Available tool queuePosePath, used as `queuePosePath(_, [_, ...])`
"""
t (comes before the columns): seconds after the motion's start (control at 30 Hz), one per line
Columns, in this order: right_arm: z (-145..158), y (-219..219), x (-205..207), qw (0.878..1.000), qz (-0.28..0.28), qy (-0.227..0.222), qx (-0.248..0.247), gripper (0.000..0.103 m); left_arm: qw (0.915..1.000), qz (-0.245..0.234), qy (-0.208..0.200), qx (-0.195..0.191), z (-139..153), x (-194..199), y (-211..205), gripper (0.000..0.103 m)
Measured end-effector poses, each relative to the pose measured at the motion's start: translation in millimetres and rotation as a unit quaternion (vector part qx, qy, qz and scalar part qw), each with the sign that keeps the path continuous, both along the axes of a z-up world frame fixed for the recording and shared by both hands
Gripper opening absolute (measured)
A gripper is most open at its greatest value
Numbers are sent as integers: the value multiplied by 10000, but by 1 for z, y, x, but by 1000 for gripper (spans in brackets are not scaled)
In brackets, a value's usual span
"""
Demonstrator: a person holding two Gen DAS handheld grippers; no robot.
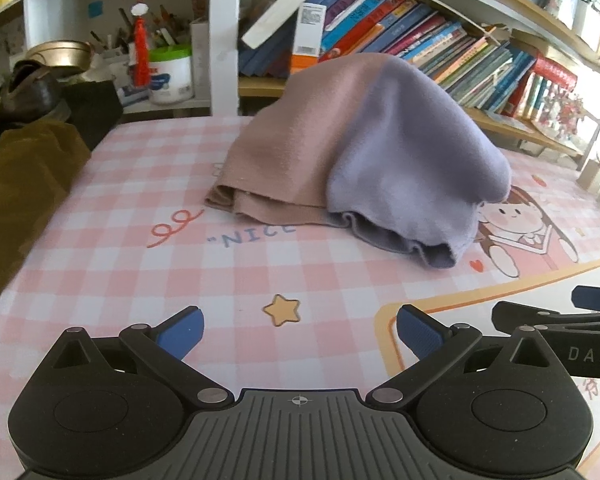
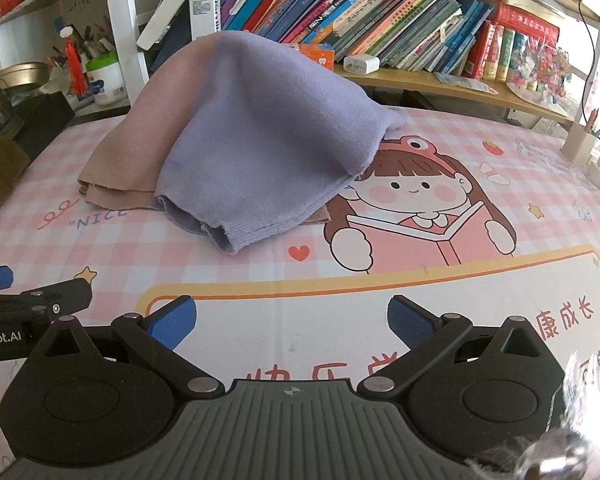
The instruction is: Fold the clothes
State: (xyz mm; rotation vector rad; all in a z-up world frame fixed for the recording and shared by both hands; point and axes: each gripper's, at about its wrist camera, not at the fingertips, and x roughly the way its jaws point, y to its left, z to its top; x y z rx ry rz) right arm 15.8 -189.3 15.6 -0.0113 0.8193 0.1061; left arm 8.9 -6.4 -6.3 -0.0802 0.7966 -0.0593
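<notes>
Two garments: heaped together in one mound on the counter, a purple knit draped over a tan knit, tan side toward the left, purple toward the right.
Direction from jaws: straight ahead and farther back for both tools, well apart from either, nothing touched.
Long axis: mound running roughly left to right across both views; ribbed purple hem at the near edge, pointing toward the tools.
Nearer arm: by judgement the right gripper for the purple hem, the left gripper for the tan edge.
Left jaws: wide apart, holding nothing, low over the checked cover near a yellow star.
Right jaws: likewise spread, empty, over the white panel of the cover.
Step in hand: probably reaching in to pick one garment off the heap; no fold begun yet.
Cover writing: "NICE" in blue beside a red squiggle; large Chinese characters near the right tool, partly hidden, "康成长" legible.
Tool markings: "DAS" on the right tool seen from the left view, "Robot.AI" on the left tool seen from the right view.
Book spines: too small to read.
</notes>
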Motion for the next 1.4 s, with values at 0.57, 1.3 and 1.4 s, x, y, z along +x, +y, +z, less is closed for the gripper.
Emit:
queuePosePath(0.57, [-3,-42,5,9994,78,94,337,103,9989,370,-298,9,4,-2,-35,103])
queuePosePath(1.3, [3,-188,97,9658,786,99,2470,102,9828,1798,-90,405,13,-2,-129,103])
queuePosePath(1.4, [3,-200,120,9542,710,152,2902,100,9819,1793,-173,591,14,1,-138,103])
